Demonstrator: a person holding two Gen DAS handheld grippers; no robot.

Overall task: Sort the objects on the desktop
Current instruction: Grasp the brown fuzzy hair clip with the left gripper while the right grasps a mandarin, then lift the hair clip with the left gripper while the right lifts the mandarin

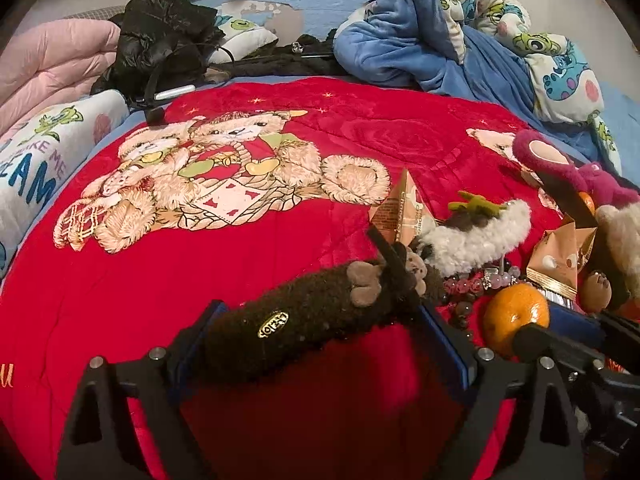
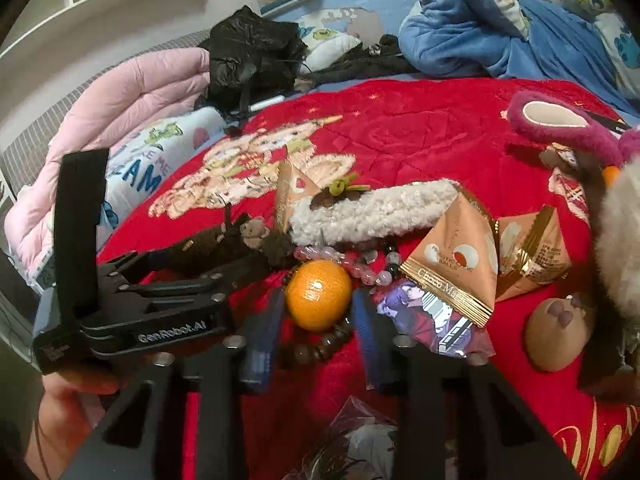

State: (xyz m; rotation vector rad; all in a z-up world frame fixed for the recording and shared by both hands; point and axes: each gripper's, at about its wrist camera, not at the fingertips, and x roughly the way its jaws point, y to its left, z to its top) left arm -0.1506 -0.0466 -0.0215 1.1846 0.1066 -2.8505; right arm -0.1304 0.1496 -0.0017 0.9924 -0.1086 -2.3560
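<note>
A small orange mandarin point(image 2: 318, 296) sits on the red bear-print blanket point(image 1: 200, 272), and my right gripper point(image 2: 318, 308) is shut on it, a blue pad pressed to each side. In the left wrist view the same mandarin point(image 1: 514, 316) shows at the right. A brown fuzzy hair clip point(image 1: 300, 320) with a tiny bear lies slantwise between the fingers of my left gripper point(image 1: 320, 312). Its jaws stand wide, and the clip's bear end reaches past the right fingertip. The left gripper point(image 2: 192, 264) also shows in the right wrist view, held by a hand point(image 2: 68, 396).
Beyond the mandarin lie a white fuzzy clip point(image 2: 372, 208), bead bracelets point(image 2: 360, 268), pyramid chocolate packets point(image 2: 452, 264), a printed card point(image 2: 432, 316), a pink plush point(image 2: 560, 124) and a beige plush foot point(image 2: 556, 336). Black jacket point(image 1: 164, 32), pink quilt point(image 1: 52, 56) and blue blanket point(image 1: 420, 40) border the bed.
</note>
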